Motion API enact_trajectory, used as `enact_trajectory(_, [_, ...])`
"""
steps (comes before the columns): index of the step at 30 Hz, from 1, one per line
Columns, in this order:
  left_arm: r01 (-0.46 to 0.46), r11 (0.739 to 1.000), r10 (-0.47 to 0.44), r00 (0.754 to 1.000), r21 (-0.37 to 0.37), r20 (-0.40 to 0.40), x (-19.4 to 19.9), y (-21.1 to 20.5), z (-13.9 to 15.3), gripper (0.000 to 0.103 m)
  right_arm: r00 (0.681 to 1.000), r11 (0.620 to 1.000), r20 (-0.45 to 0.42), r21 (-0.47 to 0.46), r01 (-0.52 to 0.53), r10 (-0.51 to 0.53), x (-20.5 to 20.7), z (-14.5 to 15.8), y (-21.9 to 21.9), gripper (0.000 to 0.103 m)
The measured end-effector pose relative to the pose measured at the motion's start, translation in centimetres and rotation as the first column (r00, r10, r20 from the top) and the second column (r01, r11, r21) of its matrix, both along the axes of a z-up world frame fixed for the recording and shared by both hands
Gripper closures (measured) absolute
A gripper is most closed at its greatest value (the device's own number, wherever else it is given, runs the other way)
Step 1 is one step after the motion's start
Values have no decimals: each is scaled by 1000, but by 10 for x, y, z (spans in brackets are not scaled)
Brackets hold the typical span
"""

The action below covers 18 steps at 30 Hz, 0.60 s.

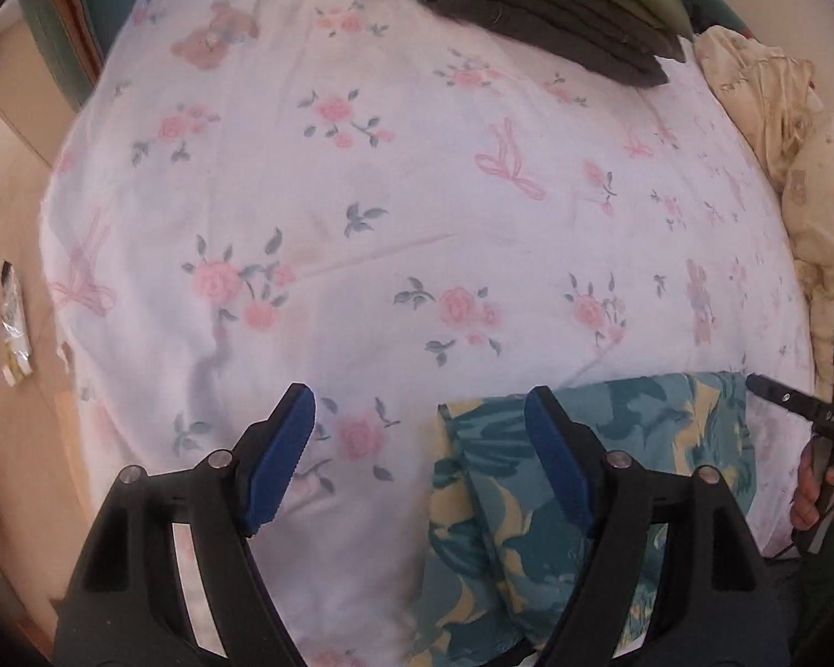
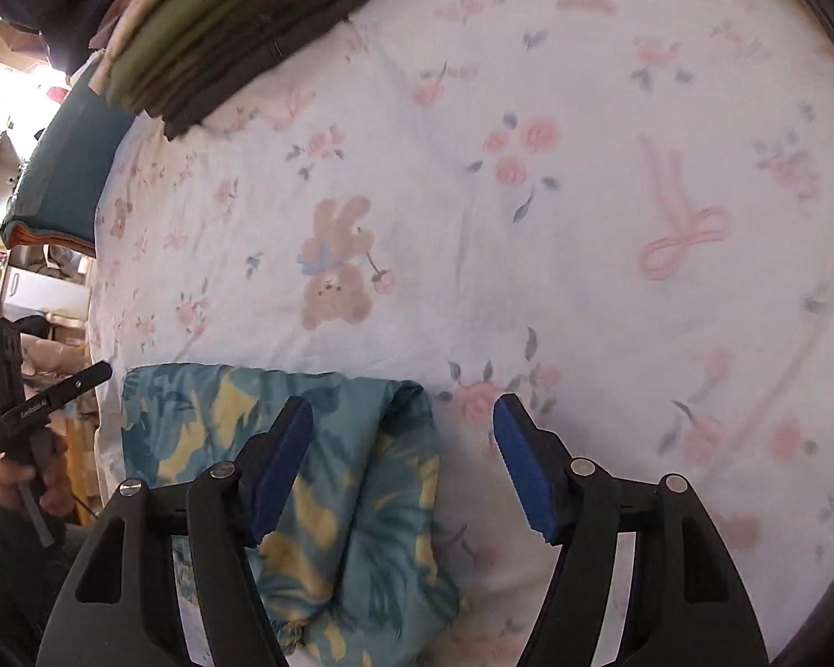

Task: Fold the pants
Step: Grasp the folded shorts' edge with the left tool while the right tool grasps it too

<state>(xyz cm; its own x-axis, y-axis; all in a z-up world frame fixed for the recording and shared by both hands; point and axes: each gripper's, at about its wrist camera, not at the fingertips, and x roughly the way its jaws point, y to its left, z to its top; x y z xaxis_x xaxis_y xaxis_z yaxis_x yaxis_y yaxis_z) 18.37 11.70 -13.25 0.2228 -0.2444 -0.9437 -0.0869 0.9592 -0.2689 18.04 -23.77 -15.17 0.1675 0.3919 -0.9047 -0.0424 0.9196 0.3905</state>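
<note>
The pants (image 1: 528, 500) are teal with yellow and dark leaf print, folded into a narrow bundle at the near edge of the floral bed sheet (image 1: 395, 211). My left gripper (image 1: 420, 444) is open and empty, hovering above the sheet with its right finger over the pants' left part. In the right wrist view the pants (image 2: 350, 472) lie low and left. My right gripper (image 2: 403, 456) is open and empty above the pants' right edge. The right gripper's tip shows in the left wrist view (image 1: 789, 406); the left gripper shows in the right wrist view (image 2: 44, 400).
A stack of folded dark and olive clothes (image 1: 556, 5) sits at the far side of the bed, also in the right wrist view (image 2: 233, 28). A crumpled cream quilt (image 1: 778, 128) lies at the right. The bed's left edge drops to a wooden floor (image 1: 5, 333).
</note>
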Motion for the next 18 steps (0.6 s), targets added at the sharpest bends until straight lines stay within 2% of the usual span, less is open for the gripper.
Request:
enact_trajectory(2, [22,999,-23,999,-43,-31,2,-5,-9,28,999,1000,-16,3,-28,28,4,-9,8,34])
enact_trajectory(5, [119,993,-119,992,-20,-39,6,-25,-16,32,996,996,-13,-15,-89,89,9,-14,22,37])
enact_trajectory(6, [141,990,-141,989,-14,-37,6,-31,-17,62,992,992,-7,-14,-123,122,10,-15,28,47])
enact_trajectory(7, [191,982,-191,981,-11,-45,7,-40,-20,99,987,987,-15,-18,-161,161,11,-17,32,70])
enact_trajectory(9, [262,965,-261,964,11,-43,8,-51,-17,99,978,978,-5,-21,-207,207,11,-16,41,94])
enact_trajectory(10, [289,957,-288,957,22,-15,9,-55,-10,99,974,974,12,-30,-225,226,11,-12,43,96])
enact_trajectory(12, [275,961,-276,960,19,43,15,-54,5,99,966,968,75,-53,-244,248,12,2,45,97])
enact_trajectory(14, [235,971,-238,964,37,123,21,-46,24,99,958,975,185,-80,-206,218,12,23,43,97])
enact_trajectory(15, [219,974,-225,960,58,167,24,-44,32,99,943,980,271,-95,-174,194,12,38,40,97])
enact_trajectory(16, [216,973,-229,948,81,223,25,-46,40,99,931,981,313,-102,-163,188,12,45,41,97])
enact_trajectory(18, [237,962,-264,936,136,233,26,-57,39,99,910,966,330,-147,-213,251,10,48,53,97])
